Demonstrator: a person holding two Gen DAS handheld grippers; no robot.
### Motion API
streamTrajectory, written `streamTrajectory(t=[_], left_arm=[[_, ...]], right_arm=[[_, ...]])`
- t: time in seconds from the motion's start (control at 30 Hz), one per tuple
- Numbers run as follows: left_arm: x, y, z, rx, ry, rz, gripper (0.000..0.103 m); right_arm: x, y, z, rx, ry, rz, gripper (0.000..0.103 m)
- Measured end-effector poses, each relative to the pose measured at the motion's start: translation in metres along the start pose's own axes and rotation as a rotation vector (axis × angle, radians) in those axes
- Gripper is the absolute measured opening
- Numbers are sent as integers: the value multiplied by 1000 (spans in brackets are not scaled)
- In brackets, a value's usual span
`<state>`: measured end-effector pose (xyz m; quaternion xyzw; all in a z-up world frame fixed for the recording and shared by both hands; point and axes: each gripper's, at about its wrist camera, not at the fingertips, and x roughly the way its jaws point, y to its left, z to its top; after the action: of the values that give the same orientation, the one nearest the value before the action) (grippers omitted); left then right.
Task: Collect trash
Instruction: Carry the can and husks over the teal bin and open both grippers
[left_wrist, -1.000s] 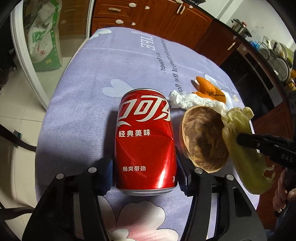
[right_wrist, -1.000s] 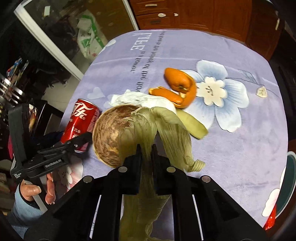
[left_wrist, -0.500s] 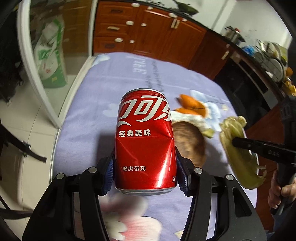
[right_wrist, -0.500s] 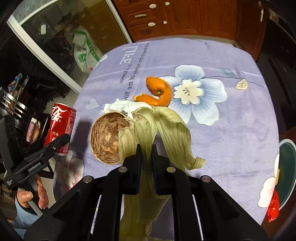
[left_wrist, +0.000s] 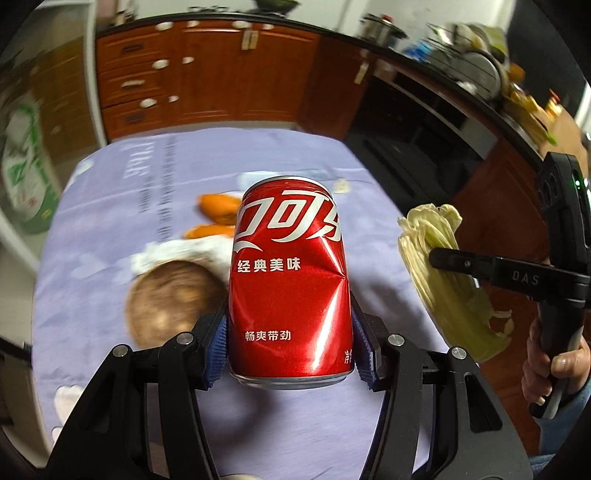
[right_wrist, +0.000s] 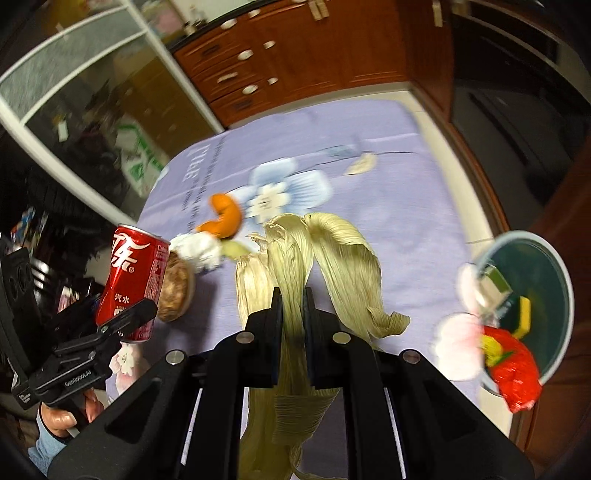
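Observation:
My left gripper (left_wrist: 290, 332) is shut on a dented red cola can (left_wrist: 290, 273) and holds it upright above the purple tablecloth (left_wrist: 110, 206). The can also shows in the right wrist view (right_wrist: 135, 284). My right gripper (right_wrist: 292, 295) is shut on pale green corn husks (right_wrist: 332, 251), held in the air; the husks also show in the left wrist view (left_wrist: 443, 273). On the cloth lie orange peel (right_wrist: 223, 218), a crumpled white tissue (right_wrist: 195, 249) and a brown coconut shell (left_wrist: 171, 299).
A teal bin (right_wrist: 532, 295) with a red wrapper and other trash stands off the table's right edge. Wooden cabinets (left_wrist: 207, 74) stand behind the table. A small pale scrap (right_wrist: 364, 164) lies on the far side of the cloth.
Both grippers have risen and pulled back from the table with the can and husks still held. The bin has come into the right wrist view.

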<state>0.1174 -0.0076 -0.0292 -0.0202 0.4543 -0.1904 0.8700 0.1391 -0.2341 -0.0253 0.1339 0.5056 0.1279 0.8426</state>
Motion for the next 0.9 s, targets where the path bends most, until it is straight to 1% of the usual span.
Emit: streamTrajectory(t=[0.3, 0.33, 0.43, 0.47, 0.7, 0.9], left_arm=[[34, -92, 12, 154, 58, -38, 57], [36, -96, 12, 166, 64, -43, 57], [50, -127, 13, 220, 88, -56, 57], [54, -132, 15, 229, 95, -60, 57], [88, -181, 17, 299, 159, -89, 57], [117, -217, 19, 353, 205, -116, 57]], right_arm=[[-39, -89, -13, 137, -72, -28, 10], [-44, -101, -16, 157, -82, -31, 10], [-51, -127, -21, 198, -97, -40, 10], [-55, -138, -24, 216, -104, -46, 10], [-65, -190, -34, 295, -120, -70, 10], [-73, -220, -35, 335, -137, -99, 10]])
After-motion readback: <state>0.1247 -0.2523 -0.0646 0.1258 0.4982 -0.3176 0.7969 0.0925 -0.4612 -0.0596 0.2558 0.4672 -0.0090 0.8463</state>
